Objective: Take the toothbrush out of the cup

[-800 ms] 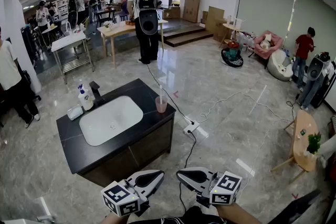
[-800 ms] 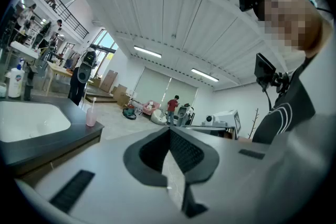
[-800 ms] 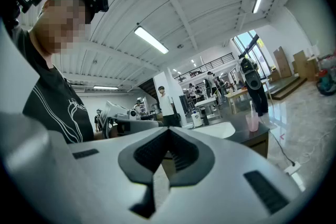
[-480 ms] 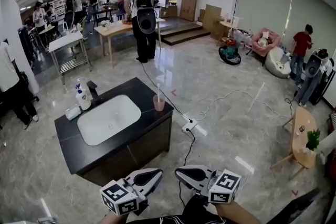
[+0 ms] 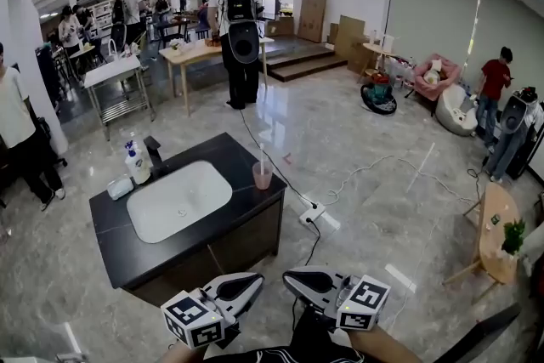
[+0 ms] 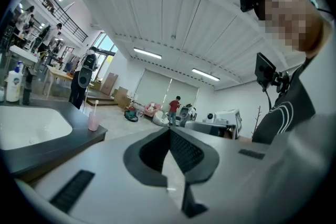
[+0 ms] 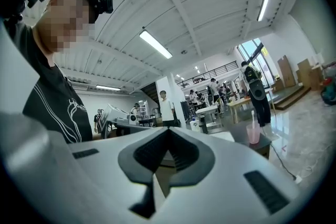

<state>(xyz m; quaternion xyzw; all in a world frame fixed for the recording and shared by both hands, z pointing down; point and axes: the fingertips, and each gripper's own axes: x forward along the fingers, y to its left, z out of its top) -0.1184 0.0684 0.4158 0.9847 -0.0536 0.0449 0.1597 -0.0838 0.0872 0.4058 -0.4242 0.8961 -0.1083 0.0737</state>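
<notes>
A pink cup [image 5: 262, 176] stands at the right corner of the black sink counter [image 5: 246, 212], with a white toothbrush [image 5: 260, 155] upright in it. Both grippers are low at the near edge of the head view, well short of the counter and facing each other. My left gripper [image 5: 257, 282] is shut and empty, and so is my right gripper [image 5: 290, 278]. The left gripper view shows the cup [image 6: 93, 121] far off to the left of the shut left gripper [image 6: 169, 131]. In the right gripper view the cup [image 7: 253, 134] is off to the right of the shut right gripper [image 7: 168, 131].
The counter holds a white basin [image 5: 178, 200], a black tap [image 5: 154, 150], a soap bottle [image 5: 136, 160] and a small white dish [image 5: 120, 186]. A power strip [image 5: 311, 214] with cables lies on the marble floor. People and tables stand further back.
The head view has shifted slightly. Both grippers stay shut in the same place at the bottom of the view.
</notes>
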